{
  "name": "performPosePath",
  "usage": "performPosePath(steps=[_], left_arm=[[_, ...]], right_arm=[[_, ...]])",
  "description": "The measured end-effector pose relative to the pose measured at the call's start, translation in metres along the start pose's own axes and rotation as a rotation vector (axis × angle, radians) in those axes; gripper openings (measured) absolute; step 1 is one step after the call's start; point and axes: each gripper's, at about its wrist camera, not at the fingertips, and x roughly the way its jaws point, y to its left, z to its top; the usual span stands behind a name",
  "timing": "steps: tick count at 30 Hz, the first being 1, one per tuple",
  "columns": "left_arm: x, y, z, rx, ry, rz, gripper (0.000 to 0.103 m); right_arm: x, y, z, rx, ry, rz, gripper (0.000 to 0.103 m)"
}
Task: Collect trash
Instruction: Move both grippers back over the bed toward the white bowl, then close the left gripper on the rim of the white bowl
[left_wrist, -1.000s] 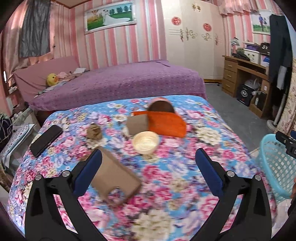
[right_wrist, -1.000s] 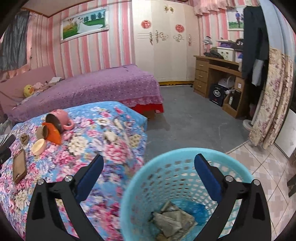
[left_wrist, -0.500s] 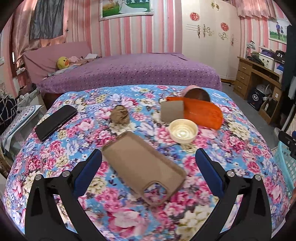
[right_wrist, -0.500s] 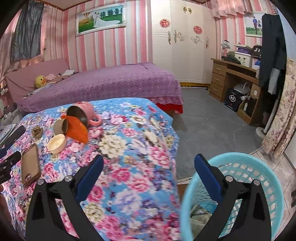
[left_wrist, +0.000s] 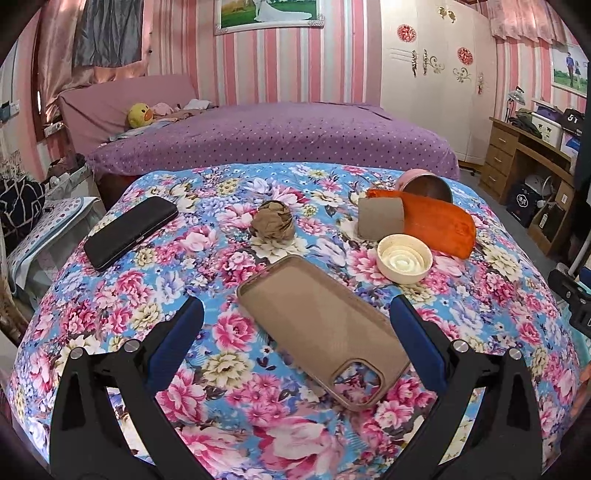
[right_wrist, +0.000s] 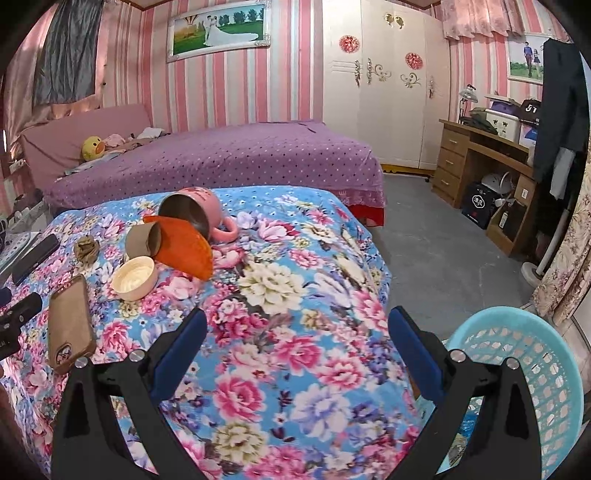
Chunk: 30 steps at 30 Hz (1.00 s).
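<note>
Left wrist view: the left gripper (left_wrist: 295, 325) hovers over the floral bedspread (left_wrist: 207, 236) with jaws spread wide and nothing between them. At centre frame, between the fingers, lies a tan phone case (left_wrist: 317, 325). Above it, near the middle, sits a crumpled brown paper ball (left_wrist: 272, 221); to the right are a cardboard tube (left_wrist: 380, 218), a cream lid (left_wrist: 404, 258), an orange cloth (left_wrist: 439, 225) and a tipped pink mug (left_wrist: 424, 186). A black phone (left_wrist: 129, 230) lies at left.

Right wrist view: the right gripper (right_wrist: 297, 332) is likewise released and empty, over the bedspread's near edge. The turquoise laundry basket (right_wrist: 524, 354), serving as the bin, stands at lower right on the floor, with some paper scraps visible inside.

This looks like a search between pickups. The paper ball and tube seem the likeliest trash; the next move calls for reaching past the case and closing on one.
</note>
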Motion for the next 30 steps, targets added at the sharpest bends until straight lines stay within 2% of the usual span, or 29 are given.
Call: performPosePath(steps=[10, 19, 25, 30], left_arm=[[0.007, 0.013, 0.002, -0.050, 0.017, 0.008, 0.097], [0.022, 0.014, 0.009, -0.083, 0.045, -0.025, 0.097], [0.045, -0.001, 0.015, -0.087, 0.109, -0.074, 0.097], [0.067, -0.028, 0.019, -0.029, 0.172, -0.105, 0.097]], right_arm=[[0.003, 0.009, 0.002, -0.023, -0.003, 0.005, 0.096], [0.022, 0.004, 0.010, -0.013, 0.013, -0.010, 0.096], [0.042, 0.001, 0.017, -0.036, 0.047, -0.039, 0.096], [0.053, -0.003, 0.021, -0.043, 0.063, -0.045, 0.096]])
